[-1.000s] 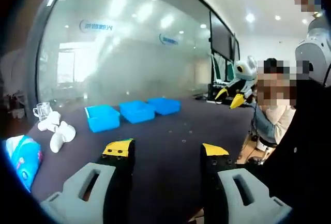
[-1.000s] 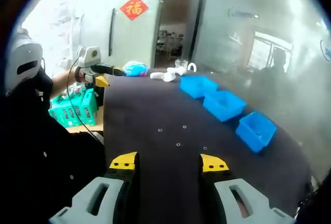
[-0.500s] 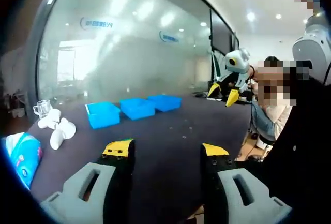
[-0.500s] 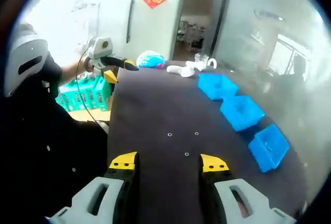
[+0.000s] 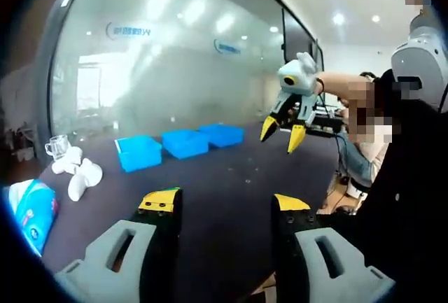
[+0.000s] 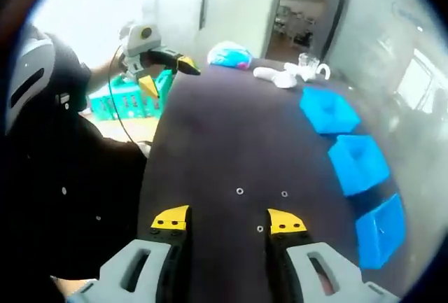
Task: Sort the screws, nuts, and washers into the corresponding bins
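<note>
In the right gripper view we see small washers [image 6: 239, 191] lying on the bare middle of the dark worktop [image 6: 217, 135], just ahead of the right gripper [image 6: 228, 220], whose jaws stand apart and hold nothing. Three blue bins [image 6: 358, 164] line one long edge. The left gripper view gives us the left gripper [image 5: 224, 202], jaws likewise apart and empty, and white mugs [image 5: 78, 177] near a blue packet [image 5: 31, 213] at the worktop's end. The blue logo on the glass wall [image 5: 175, 72] is unreadable.
</note>
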The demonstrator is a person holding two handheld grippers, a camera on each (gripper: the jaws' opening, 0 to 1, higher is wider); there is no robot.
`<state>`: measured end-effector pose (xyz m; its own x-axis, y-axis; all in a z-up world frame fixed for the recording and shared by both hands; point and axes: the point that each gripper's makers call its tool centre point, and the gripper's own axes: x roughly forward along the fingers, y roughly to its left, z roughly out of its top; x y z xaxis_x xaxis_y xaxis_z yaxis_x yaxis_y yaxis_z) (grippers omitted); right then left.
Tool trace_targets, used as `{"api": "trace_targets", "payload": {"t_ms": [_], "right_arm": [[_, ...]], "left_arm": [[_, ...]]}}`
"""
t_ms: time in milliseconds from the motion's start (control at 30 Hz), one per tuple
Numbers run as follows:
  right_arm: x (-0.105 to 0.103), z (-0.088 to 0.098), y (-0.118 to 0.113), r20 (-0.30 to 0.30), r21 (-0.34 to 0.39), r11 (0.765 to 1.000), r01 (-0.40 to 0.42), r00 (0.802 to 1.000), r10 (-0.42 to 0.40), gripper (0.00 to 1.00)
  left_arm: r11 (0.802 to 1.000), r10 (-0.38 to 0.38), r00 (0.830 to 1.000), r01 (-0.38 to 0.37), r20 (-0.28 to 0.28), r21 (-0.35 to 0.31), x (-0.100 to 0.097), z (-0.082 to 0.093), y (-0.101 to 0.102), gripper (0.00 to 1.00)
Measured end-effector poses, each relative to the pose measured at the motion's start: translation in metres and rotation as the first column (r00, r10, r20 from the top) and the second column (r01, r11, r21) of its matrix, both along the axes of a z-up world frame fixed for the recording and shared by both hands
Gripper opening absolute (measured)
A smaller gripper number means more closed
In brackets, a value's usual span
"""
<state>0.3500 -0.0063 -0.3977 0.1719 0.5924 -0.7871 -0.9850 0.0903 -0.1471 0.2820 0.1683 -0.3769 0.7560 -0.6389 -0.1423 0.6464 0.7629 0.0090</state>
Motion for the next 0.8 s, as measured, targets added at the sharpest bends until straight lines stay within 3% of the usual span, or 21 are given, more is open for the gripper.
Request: {"api": "trace_targets", "payload": {"t_ms": [167,500,800], "right_arm": [[0.005,-0.014,0.015,-0.049,-0.052,0.998,-0.026,0.999,0.024,0.34],[0.009,-0.036,0.029,-0.068,-0.177,0.978,-0.11,0.993,0.099,0.32],[0.018,-0.053,0.035,-0.107,-0.228,0.97,-0.079,0.993,0.055,0.25]], "left_arm": [[1.0,-0.001,1.0,0.001,-0.005,0.005,-0.001,-0.002,0.0,0.49],[1.0,0.015,1.0,-0.015,-0.007,-0.002,-0.004,-0.002,0.003,0.49],[1.0,0.02,1.0,-0.02,-0.014,-0.009,-0.007,-0.003,0.005,0.5]]}}
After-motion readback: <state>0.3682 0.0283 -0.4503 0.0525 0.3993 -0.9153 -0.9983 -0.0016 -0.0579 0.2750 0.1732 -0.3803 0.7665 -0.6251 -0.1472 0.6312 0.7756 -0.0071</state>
